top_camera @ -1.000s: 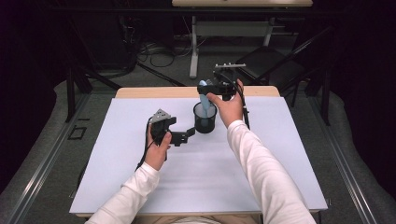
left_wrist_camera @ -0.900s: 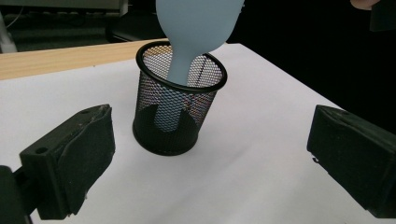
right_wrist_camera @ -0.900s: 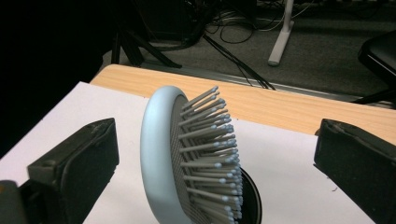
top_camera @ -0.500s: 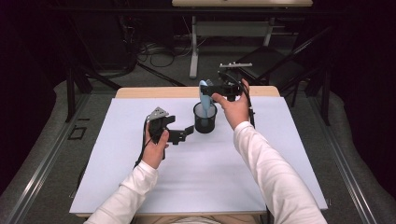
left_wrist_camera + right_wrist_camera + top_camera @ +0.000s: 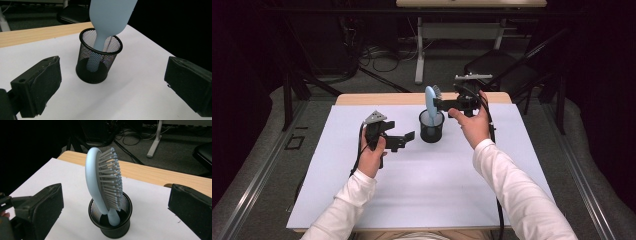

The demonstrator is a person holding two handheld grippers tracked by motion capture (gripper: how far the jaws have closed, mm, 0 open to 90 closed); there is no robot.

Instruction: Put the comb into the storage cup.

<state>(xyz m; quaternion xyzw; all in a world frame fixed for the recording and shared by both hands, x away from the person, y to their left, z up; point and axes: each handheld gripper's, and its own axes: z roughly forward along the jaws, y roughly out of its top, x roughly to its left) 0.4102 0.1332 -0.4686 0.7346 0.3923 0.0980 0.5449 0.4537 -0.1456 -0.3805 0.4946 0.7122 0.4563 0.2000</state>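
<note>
A light blue hairbrush stands handle-down in a black mesh cup near the far middle of the white sheet. Its grey bristles face away from me and its smooth back faces my left gripper. My left gripper hovers just left of the cup, open, with the cup a short way ahead of its jaws. My right gripper is raised to the right of the brush head, open and pointing left. The brush and cup stand beyond its spread jaws, untouched.
The white sheet covers most of a wooden table, whose bare strip shows along the far edge. Beyond it are a dark chair, a desk leg and cables on the floor. Dark rails run along both sides.
My right gripper has drawn back slightly to the right, away from the brush head. The brush stays upright in the cup. The left gripper has barely moved.
</note>
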